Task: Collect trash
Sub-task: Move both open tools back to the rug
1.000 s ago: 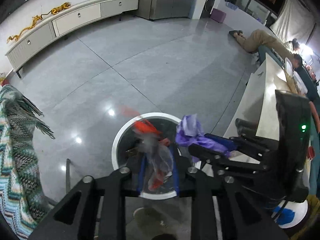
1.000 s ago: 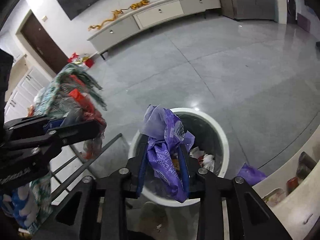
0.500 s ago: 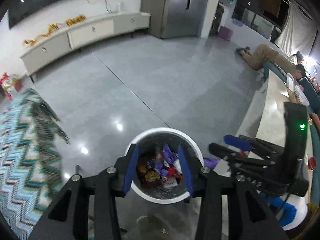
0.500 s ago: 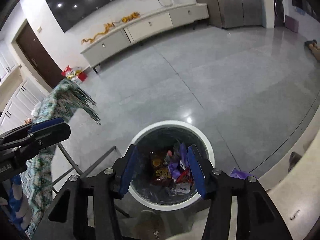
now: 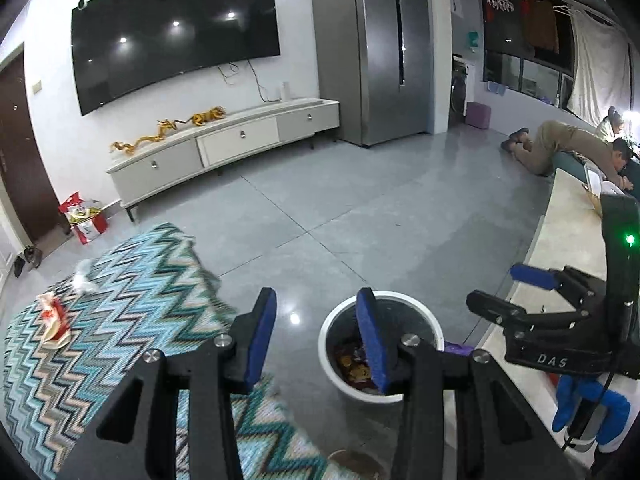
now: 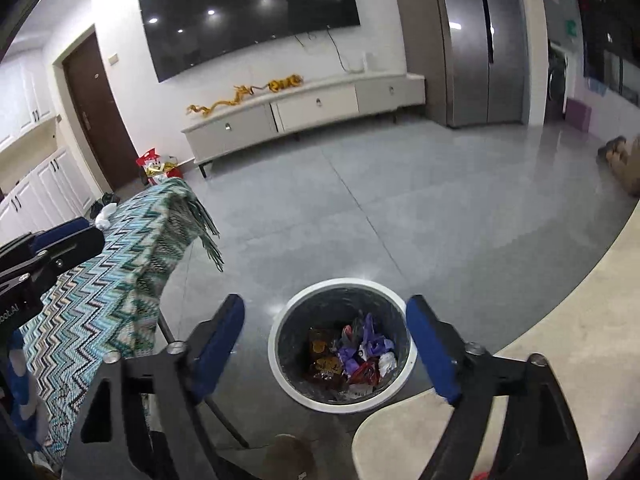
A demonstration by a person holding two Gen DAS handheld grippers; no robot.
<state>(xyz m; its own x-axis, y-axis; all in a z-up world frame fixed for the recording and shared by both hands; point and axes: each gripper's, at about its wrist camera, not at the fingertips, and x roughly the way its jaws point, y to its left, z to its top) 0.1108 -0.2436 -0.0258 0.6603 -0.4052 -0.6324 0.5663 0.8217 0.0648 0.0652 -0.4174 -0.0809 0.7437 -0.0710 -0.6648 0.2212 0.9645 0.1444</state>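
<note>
Trash point(image 6: 352, 356) in white-rimmed bin point(image 6: 340, 402) on grey tiled floor point(image 6: 400, 208), zigzag blanket point(image 5: 100, 320) beside, both grippers' fingers point(image 5: 262, 336) point(image 6: 430, 350) spread, empty.

Room evenly but dimly lit by ceiling spots, mirrored in the television point(image 5: 172, 28) at eleven o'clock. Glare patch on the floor point(image 5: 295, 319). Strong fisheye bending, dark corners; focus sharp throughout.

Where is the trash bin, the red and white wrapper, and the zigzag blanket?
trash bin point(image 6: 280, 354), right wrist view, white rim.
red and white wrapper point(image 5: 54, 318), left wrist view, middle of the crumpled pack.
zigzag blanket point(image 5: 132, 300), left wrist view, bare patterned top.
</note>
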